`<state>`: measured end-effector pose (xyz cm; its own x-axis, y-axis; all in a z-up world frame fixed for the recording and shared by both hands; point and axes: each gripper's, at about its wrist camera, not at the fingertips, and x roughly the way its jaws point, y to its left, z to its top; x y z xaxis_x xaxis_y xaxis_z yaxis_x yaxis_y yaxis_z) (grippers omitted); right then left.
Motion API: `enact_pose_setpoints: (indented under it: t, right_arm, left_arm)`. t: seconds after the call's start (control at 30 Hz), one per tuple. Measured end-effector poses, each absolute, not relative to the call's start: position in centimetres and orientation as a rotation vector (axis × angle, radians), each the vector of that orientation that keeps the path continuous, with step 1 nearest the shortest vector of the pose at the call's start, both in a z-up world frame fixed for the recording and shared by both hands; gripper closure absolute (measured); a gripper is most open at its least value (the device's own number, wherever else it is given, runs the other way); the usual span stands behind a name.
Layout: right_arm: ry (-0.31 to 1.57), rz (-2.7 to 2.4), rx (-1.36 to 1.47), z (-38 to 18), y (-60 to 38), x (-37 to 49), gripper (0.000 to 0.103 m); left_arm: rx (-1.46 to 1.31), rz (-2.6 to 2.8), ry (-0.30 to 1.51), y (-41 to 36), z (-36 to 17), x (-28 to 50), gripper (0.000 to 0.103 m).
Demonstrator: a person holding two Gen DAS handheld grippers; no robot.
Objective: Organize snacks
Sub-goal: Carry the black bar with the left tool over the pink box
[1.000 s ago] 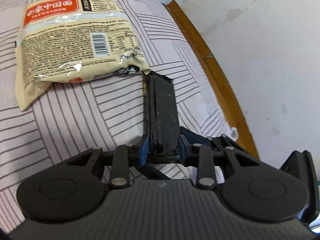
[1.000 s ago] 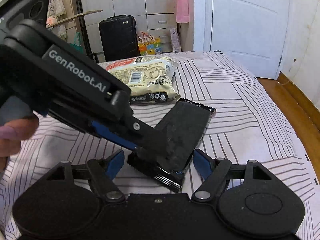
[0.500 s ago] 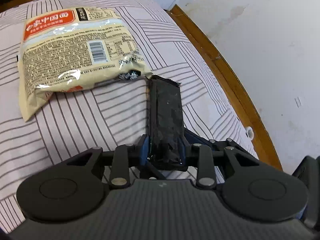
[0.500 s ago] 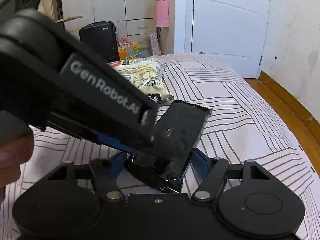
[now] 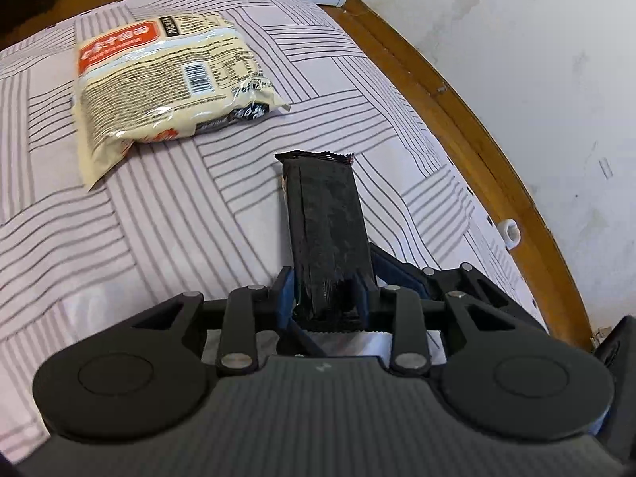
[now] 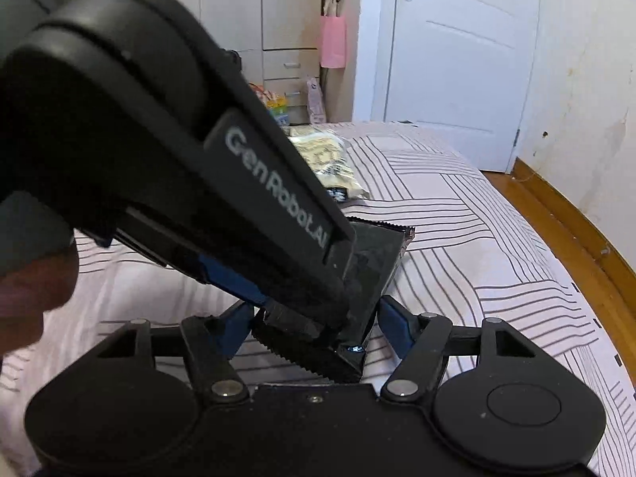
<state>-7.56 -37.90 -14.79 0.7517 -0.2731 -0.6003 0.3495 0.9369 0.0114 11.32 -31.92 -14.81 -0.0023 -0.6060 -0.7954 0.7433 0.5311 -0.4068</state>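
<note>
A long black snack packet [image 5: 326, 214] sticks forward over the striped bedsheet [image 5: 119, 238], and my left gripper [image 5: 324, 294] is shut on its near end. In the right wrist view the same packet [image 6: 373, 262] runs between the blue fingers of my right gripper [image 6: 316, 324], which stand open on either side of its serrated end without pressing it. The left gripper [image 6: 334, 310] crosses that view from the upper left. A cream noodle pack [image 5: 159, 79] with an orange label lies flat on the bed farther away, apart from the packet.
The bed's right edge drops to a wooden floor strip [image 5: 477, 119] along a white wall. Beyond the bed's far end stand a white door [image 6: 457, 59], drawers and a pink bag [image 6: 333, 41]. A person's thumb [image 6: 24, 298] shows at the left edge.
Both grippers drew back and up with the black packet, so its far end, which lay against the noodle pack, now sits apart from it. The right fingers narrowed slightly.
</note>
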Motion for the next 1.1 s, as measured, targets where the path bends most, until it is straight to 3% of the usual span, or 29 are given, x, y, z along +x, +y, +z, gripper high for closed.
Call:
enact_pose_setpoints:
  t: [0.63,1.1]
  right_arm:
    - [0.563,-0.219,0.105,-9.5,-30.0,-11.7,0.03]
    - [0.459,-0.016,-0.002,-5.3,-20.6,-10.2,0.03]
  left_arm:
    - [0.162,-0.974,1.095,-20.2,-7.9,7.8,0.073]
    - [0.099,-0.755,0.922,-6.8,-2.7,8.7,0.072]
